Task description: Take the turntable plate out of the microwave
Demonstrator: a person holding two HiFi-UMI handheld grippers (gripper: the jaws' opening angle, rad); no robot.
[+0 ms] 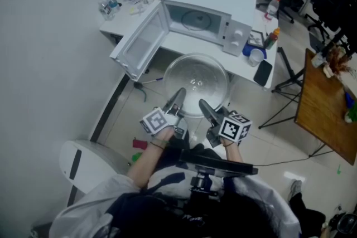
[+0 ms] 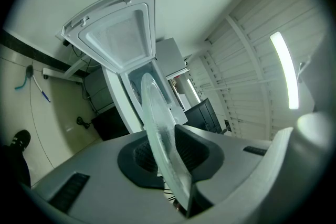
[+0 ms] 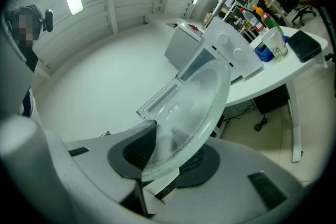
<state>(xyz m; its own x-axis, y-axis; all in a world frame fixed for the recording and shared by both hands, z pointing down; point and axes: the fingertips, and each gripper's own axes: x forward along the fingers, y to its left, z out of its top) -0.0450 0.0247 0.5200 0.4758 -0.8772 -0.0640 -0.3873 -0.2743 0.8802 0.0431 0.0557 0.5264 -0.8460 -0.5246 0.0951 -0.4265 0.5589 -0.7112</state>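
The left gripper [image 1: 177, 98] was squeezed onto the near rim of the glass turntable plate [image 1: 196, 82]. The right gripper [image 1: 206, 108] pinched the same rim just beside it. Both pointed level, away from the person. The left hand [image 1: 160, 135] and the right hand [image 1: 223, 141] sat close together behind them. The plate hung in the air in front of the table [image 1: 187, 46], outside the microwave [image 1: 207, 15]. The microwave's door [image 1: 139, 43] stood open.
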